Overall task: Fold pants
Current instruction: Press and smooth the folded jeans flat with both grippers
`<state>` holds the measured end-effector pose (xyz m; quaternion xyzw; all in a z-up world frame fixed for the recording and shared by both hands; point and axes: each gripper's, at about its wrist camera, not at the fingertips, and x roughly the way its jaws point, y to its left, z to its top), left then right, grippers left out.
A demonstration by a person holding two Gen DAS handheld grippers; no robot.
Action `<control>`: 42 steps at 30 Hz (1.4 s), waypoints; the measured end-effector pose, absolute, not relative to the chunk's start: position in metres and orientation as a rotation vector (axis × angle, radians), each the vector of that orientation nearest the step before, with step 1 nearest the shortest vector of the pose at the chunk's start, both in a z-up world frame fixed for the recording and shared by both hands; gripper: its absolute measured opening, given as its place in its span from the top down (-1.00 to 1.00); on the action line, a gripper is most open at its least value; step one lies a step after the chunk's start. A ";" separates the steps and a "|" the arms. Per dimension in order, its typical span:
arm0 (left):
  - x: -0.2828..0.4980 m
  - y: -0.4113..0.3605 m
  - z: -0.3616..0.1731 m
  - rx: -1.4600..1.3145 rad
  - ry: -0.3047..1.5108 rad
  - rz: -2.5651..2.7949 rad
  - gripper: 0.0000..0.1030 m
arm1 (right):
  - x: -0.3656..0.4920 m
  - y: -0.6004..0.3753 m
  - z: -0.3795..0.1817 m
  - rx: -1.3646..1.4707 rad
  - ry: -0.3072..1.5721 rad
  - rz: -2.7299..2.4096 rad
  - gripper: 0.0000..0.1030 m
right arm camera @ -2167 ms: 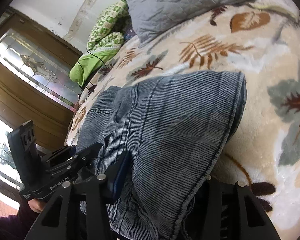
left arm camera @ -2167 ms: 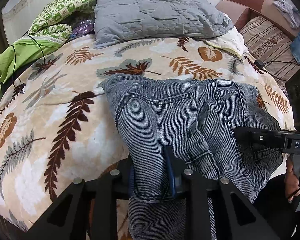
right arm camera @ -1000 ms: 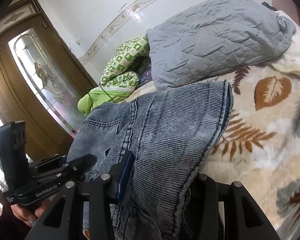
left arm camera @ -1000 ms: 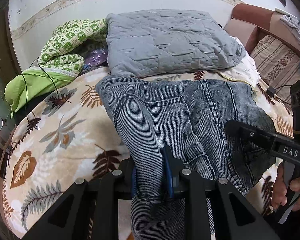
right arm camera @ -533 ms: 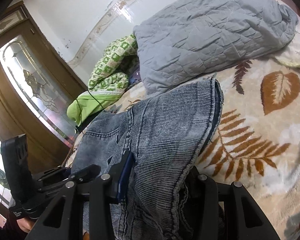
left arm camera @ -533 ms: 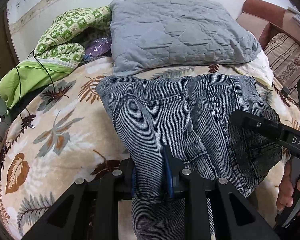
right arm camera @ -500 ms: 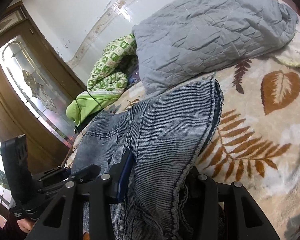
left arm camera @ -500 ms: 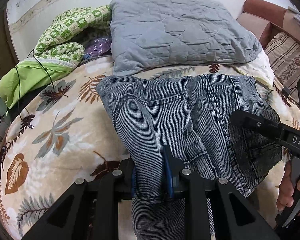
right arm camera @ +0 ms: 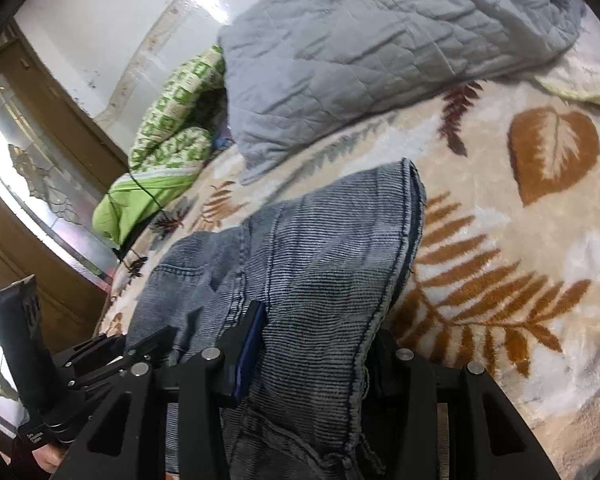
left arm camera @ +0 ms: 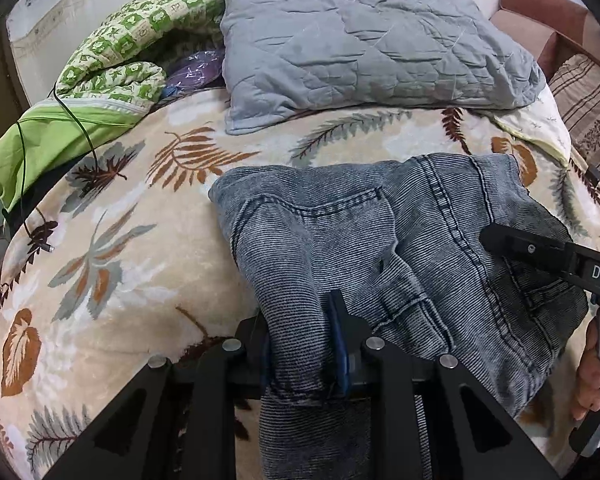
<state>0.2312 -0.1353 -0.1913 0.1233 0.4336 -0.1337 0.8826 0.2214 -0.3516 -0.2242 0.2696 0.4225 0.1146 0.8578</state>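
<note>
I had the left gripper (left arm camera: 302, 344) pinching a thick fold of the grey denim pants (left arm camera: 400, 248) between its blue pads; its jaws had just been easing a little wider, yet the cloth was between them and the pads pressed on it from both sides. My right gripper (right arm camera: 312, 354) was clamped on another bunched edge of the same pants, its blue pad (right arm camera: 250, 350) flat against the denim on the left side, the other finger hidden under the fabric. The pants lay doubled over on the near part of the leaf-patterned blanket (left arm camera: 112, 264), their far folded edge resting on the bed and the near end hanging from both grippers. Beyond them, at the far side, sat a grey quilted pillow (left arm camera: 364, 40), well apart from the denim. To its left lay a green patterned bundle (left arm camera: 112, 64) with a thin black cable (left arm camera: 76, 120) trailing over it. In the right wrist view a wooden door with patterned glass (right arm camera: 28, 168) stood at far left.
</note>
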 end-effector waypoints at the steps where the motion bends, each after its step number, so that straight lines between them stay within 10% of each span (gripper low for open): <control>1: 0.231 -0.136 -0.193 0.266 0.901 -0.277 0.43 | 0.222 -0.352 -0.226 0.562 0.896 0.234 0.08; 5: 0.232 -0.133 -0.202 0.278 0.916 -0.271 0.27 | 0.222 -0.350 -0.232 0.512 0.909 0.194 -0.22; 18: 0.232 -0.123 -0.155 0.252 0.861 -0.256 0.19 | 0.174 -0.391 -0.167 0.590 0.603 0.163 -0.28; 23: 0.256 -0.142 -0.143 0.313 0.848 -0.261 0.19 | 0.196 -0.376 -0.163 0.598 0.635 0.241 0.24; 42: 0.276 -0.156 -0.185 0.354 0.997 -0.230 0.14 | 0.237 -0.373 -0.232 0.678 0.897 0.191 0.26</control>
